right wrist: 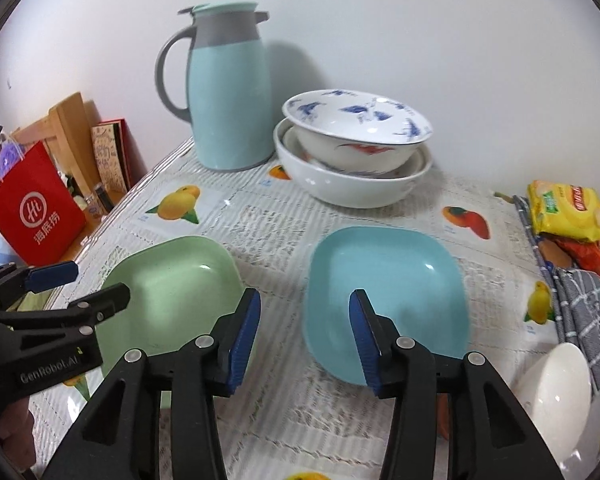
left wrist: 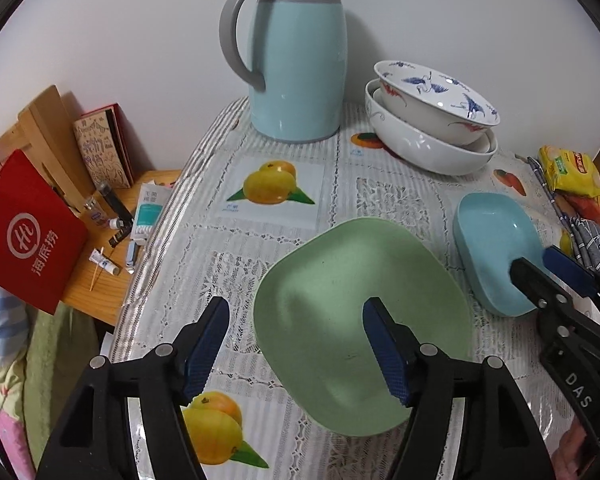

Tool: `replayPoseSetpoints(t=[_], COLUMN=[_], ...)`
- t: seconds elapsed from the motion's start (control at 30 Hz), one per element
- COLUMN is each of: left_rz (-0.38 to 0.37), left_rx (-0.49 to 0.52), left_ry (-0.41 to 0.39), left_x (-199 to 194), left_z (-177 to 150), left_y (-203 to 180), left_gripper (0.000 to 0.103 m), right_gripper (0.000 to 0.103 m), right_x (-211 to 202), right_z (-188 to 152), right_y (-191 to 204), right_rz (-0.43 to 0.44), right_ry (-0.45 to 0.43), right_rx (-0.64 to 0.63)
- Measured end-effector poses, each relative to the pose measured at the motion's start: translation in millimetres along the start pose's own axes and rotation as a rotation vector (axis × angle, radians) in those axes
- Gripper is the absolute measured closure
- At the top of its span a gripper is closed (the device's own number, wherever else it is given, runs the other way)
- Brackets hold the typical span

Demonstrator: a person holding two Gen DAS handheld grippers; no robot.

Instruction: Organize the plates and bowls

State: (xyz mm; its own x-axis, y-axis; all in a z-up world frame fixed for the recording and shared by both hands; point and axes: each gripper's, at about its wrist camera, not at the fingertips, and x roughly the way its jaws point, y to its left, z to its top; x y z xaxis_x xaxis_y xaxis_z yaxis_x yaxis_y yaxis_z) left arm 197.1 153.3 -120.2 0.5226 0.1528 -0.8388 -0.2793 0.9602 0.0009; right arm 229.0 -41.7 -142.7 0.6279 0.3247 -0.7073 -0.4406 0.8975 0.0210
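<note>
We hold both claws released: the left claw (left wrist: 296, 344) straddles the near left rim of the green plate (left wrist: 340, 300), the right claw (right wrist: 304, 336) the near left rim of the blue plate (right wrist: 384, 292). Both plates lie mid-surface; stacked bowls (right wrist: 352, 152) sit toward the far edge beside the jug (right wrist: 228, 92).

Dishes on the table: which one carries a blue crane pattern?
The top bowl of the stack beside the thermos; the green dish and blue dish are plain.
</note>
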Motion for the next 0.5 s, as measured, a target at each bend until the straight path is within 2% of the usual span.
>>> replayPoseSetpoints(t=[0.5], left_rz=[-0.085], left_rx=[0.038], left_ry=[-0.033], left_x=[-15], left_z=[18], left_y=[-59], left_gripper=[0.036], right_gripper=[0.057], right_x=[-21], right_z=[-10], right_y=[-77], right_rz=[-0.091], right_ry=[-0.003], right_rx=[0.132])
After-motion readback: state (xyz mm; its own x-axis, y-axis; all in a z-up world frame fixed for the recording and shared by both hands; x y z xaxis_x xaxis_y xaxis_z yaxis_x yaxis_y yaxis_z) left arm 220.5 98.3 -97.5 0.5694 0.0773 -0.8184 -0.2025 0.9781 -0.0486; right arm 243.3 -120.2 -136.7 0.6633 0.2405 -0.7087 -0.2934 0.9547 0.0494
